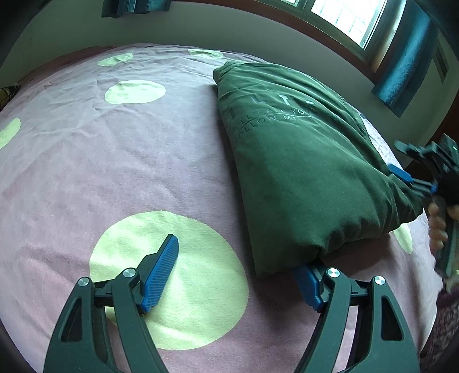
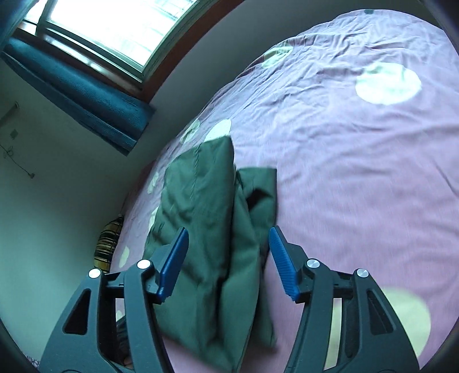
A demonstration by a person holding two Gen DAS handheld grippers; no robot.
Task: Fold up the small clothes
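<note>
A dark green T-shirt (image 1: 301, 160) with pale lettering lies folded into a long strip on the pink bedsheet (image 1: 86, 172). My left gripper (image 1: 238, 272) is open; its left finger rests over a yellow dot and its right finger (image 1: 308, 284) is tucked under the shirt's near corner. In the right wrist view the shirt (image 2: 206, 229) lies between the open jaws of my right gripper (image 2: 228, 261). The right gripper also shows in the left wrist view (image 1: 413, 178) at the shirt's right edge.
The bedsheet (image 2: 358, 172) has large pale yellow dots. A wall, a window (image 1: 350, 17) and teal curtains (image 2: 86, 97) stand beyond the bed. A striped cloth (image 2: 110, 244) lies at the bed's far edge by the wall.
</note>
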